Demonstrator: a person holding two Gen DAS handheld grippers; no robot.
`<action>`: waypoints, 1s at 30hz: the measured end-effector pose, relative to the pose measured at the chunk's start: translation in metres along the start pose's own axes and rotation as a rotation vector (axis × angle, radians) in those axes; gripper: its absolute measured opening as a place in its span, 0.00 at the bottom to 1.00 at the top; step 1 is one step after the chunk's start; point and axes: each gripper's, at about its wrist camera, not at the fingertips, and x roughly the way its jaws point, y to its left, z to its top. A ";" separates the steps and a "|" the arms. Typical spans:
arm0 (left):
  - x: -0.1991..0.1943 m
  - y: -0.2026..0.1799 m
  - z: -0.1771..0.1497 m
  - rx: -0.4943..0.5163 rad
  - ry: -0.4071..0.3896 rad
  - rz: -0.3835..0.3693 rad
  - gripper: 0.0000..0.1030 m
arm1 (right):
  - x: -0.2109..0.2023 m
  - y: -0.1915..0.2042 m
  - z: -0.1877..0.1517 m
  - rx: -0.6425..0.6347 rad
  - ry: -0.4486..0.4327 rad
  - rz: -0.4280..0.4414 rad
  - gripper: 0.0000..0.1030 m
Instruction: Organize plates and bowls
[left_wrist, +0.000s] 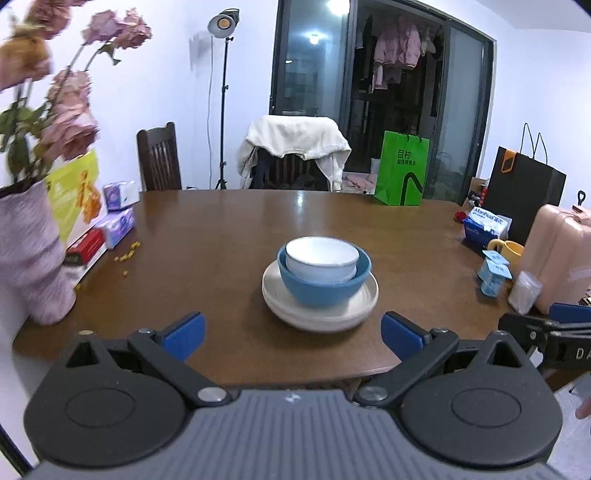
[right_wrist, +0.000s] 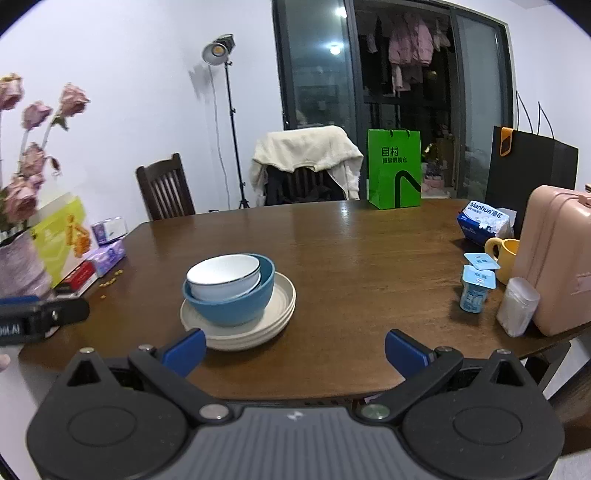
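On the brown table (left_wrist: 221, 236) (right_wrist: 369, 251) stands one stack: cream plates (left_wrist: 320, 312) (right_wrist: 243, 330) at the bottom, a blue bowl (left_wrist: 323, 290) (right_wrist: 232, 306) on them, and a white bowl (left_wrist: 321, 258) (right_wrist: 223, 277) nested tilted inside the blue one. My left gripper (left_wrist: 293, 336) is open and empty, hanging near the table's front edge just short of the stack. My right gripper (right_wrist: 295, 350) is open and empty too, to the right of the stack. Each gripper shows at the other view's edge: the right one (left_wrist: 546, 328) and the left one (right_wrist: 40, 317).
A pink vase of dried flowers (left_wrist: 29, 251), boxes and tissue packs (left_wrist: 114, 221) crowd the table's left side. On the right stand yogurt cups (right_wrist: 476, 284), a yellow mug (right_wrist: 504, 254), a clear jar (right_wrist: 517, 306), a pink case (right_wrist: 554, 258) and bags (right_wrist: 393, 170). Chairs (right_wrist: 166, 188) stand behind.
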 end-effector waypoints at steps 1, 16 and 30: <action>-0.008 -0.003 -0.005 0.001 -0.008 0.007 1.00 | -0.008 -0.002 -0.005 -0.001 0.003 0.011 1.00; -0.052 -0.027 -0.024 -0.012 -0.034 0.041 1.00 | -0.055 -0.010 -0.025 -0.037 -0.019 0.085 1.00; -0.058 -0.034 -0.024 -0.006 -0.050 0.045 1.00 | -0.063 -0.016 -0.027 -0.037 -0.037 0.097 1.00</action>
